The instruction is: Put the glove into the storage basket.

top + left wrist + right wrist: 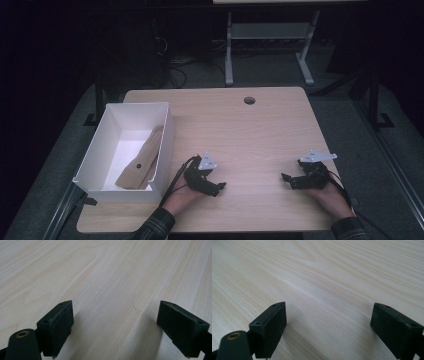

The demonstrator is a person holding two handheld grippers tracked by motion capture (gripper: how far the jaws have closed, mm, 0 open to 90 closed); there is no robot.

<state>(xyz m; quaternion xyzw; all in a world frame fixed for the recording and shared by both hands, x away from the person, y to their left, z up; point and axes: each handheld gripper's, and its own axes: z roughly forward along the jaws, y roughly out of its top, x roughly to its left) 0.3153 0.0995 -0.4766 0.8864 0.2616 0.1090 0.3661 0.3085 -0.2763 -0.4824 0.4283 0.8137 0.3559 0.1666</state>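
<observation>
**Risk: tipping the bin on the reach**

Both your grippers rest on the table with jaws apart and empty: left gripper (pixel 216 186) just right of the white bin (pixel 95 150); right gripper (pixel 289 180) well right of it; the tan piece (pixel 142 162) leans inside the bin; reach carelessly and you could catch the wall, tipping the bin.

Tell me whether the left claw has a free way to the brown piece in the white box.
Probably yes. The left claw is open, empty and beside the box, whose top is open. The brown piece leans on the near wall, so the claw must go over that wall.
</observation>
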